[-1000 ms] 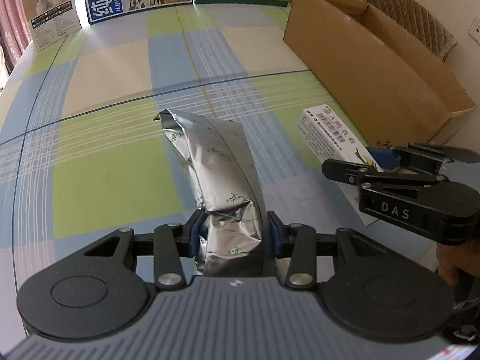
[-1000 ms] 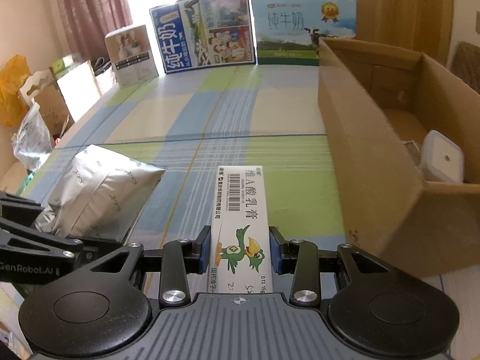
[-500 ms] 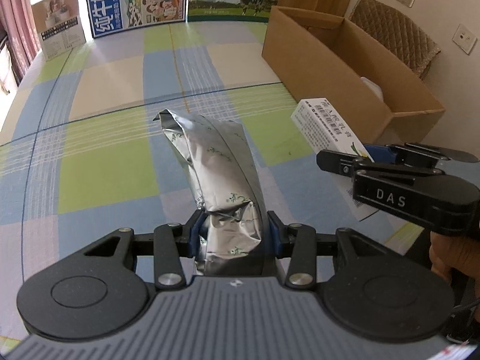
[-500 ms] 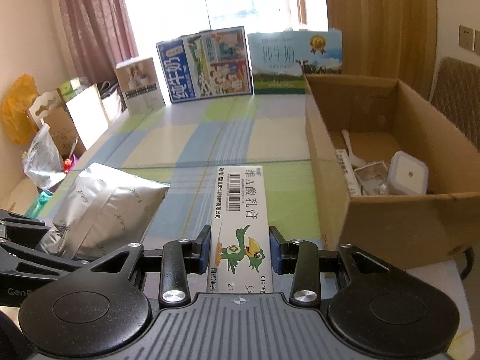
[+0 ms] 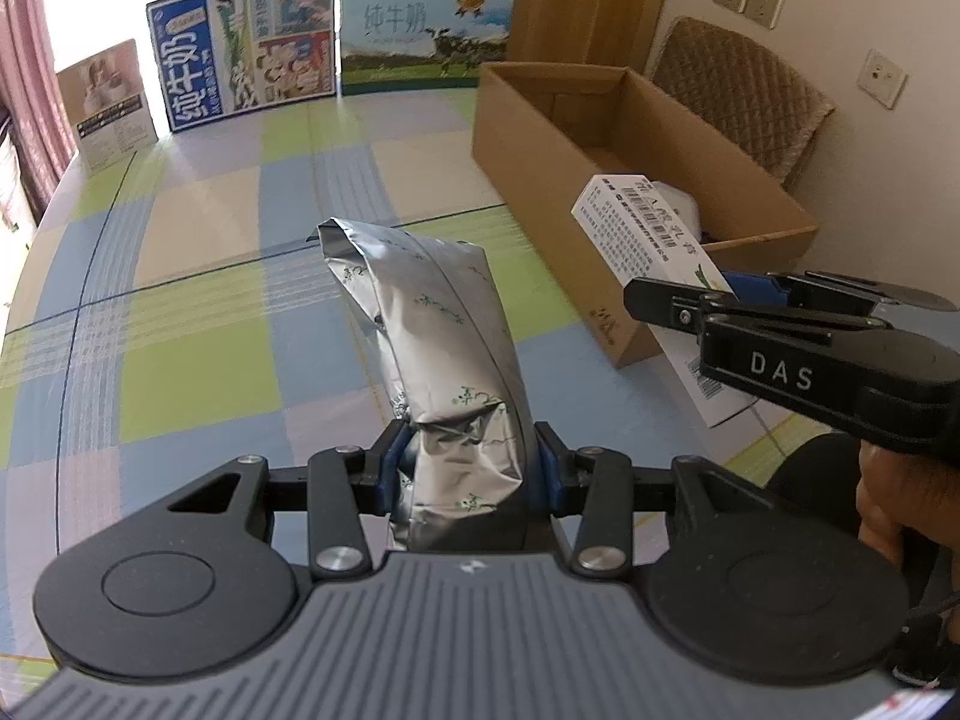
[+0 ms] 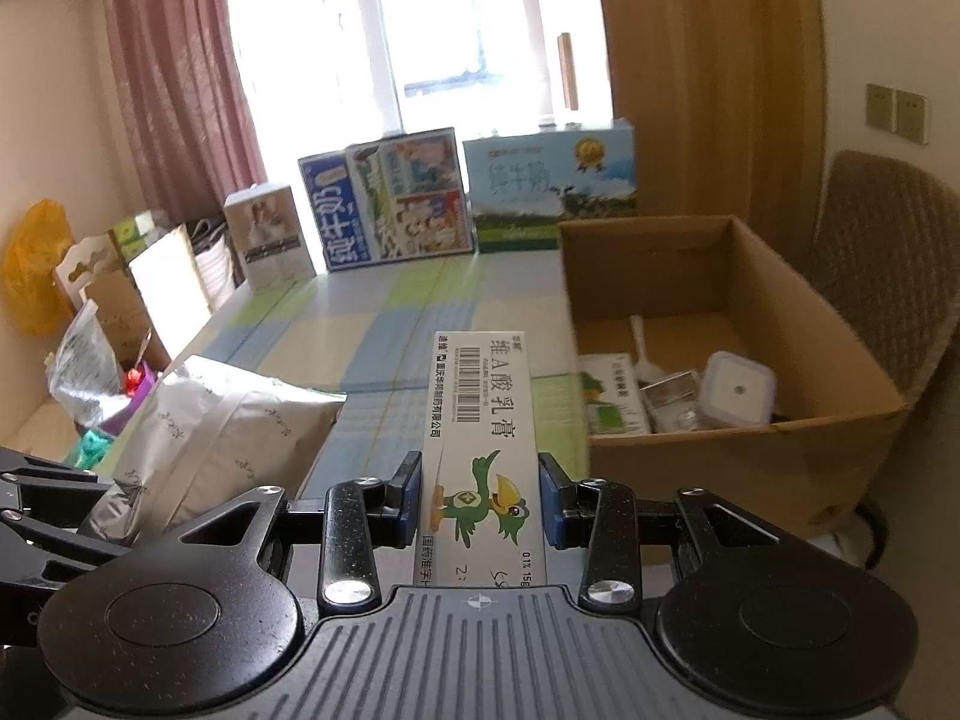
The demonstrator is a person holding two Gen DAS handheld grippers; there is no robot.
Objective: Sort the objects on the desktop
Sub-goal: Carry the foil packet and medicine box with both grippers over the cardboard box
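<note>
My left gripper (image 5: 468, 468) is shut on a crumpled silver foil bag (image 5: 432, 330), held up off the checked tablecloth (image 5: 198, 360). My right gripper (image 6: 480, 498) is shut on a slim white medicine box with a green bird print (image 6: 480, 420). In the left wrist view the right gripper (image 5: 750, 294) shows at the right edge with the white box (image 5: 642, 228) sticking out toward the open cardboard box (image 5: 540, 138). The foil bag (image 6: 222, 432) appears at lower left in the right wrist view. The cardboard box (image 6: 750, 438) holds a small white container, a green-printed carton and a white scoop.
Milk cartons and printed boxes (image 5: 252, 48) stand along the table's far edge. A padded chair (image 6: 888, 276) sits behind the cardboard box. Bags and cartons (image 6: 90, 312) crowd the floor left of the table. A sheet of paper (image 5: 714, 384) lies near the box's front corner.
Both grippers have risen with their loads, and the views now look farther over the table. The cardboard box's inside has come into sight. Both grips are unchanged.
</note>
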